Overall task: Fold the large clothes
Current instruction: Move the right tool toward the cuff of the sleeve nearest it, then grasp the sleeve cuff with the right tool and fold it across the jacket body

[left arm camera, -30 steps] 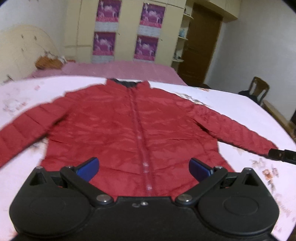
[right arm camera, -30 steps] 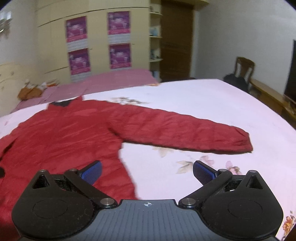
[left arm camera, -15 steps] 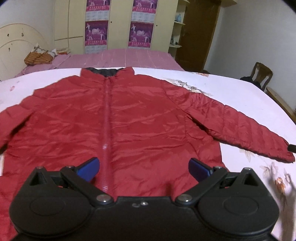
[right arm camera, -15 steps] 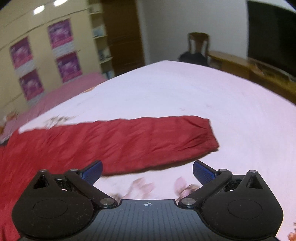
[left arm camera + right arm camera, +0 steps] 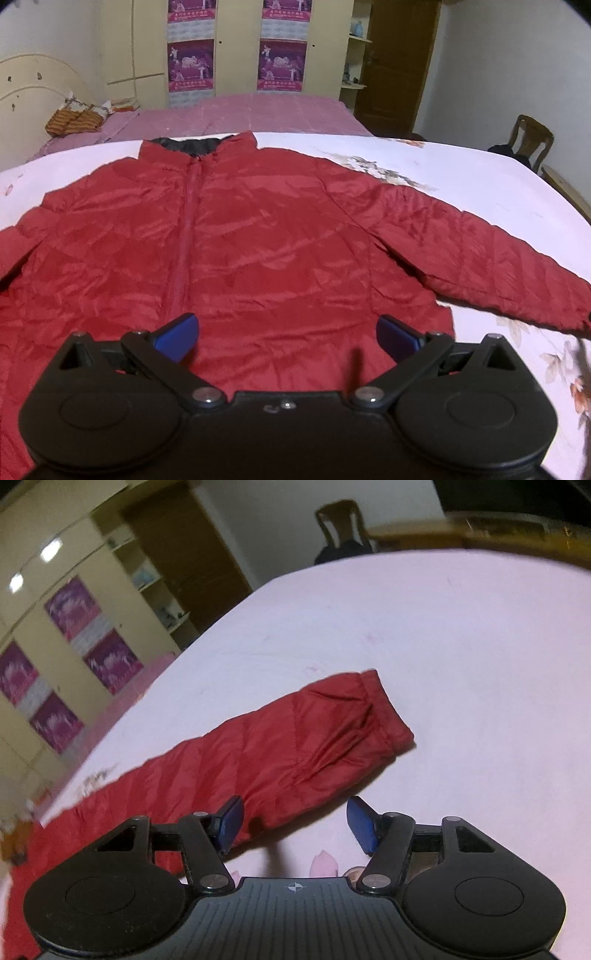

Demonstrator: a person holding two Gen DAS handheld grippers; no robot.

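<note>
Both tongs gape, empty; left tongs (image 5: 287, 334) spread wide over the jacket (image 5: 258, 236) hem, right tongs (image 5: 294, 821) narrower, low over the bedsheet (image 5: 461, 646); jacket lies flat, zipped, front up, collar far from the tongs, arms out sideways; right sleeve (image 5: 295, 746) runs long-axis from near-left to far-right, cuff (image 5: 388, 709) just ahead of the right tongs, which look nearer it; folding not begun, probably sleeve first.

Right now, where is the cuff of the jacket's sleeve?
In the right wrist view, the cuff lies flat on the pink bedsheet, ahead of the open right tool, untouched.
</note>
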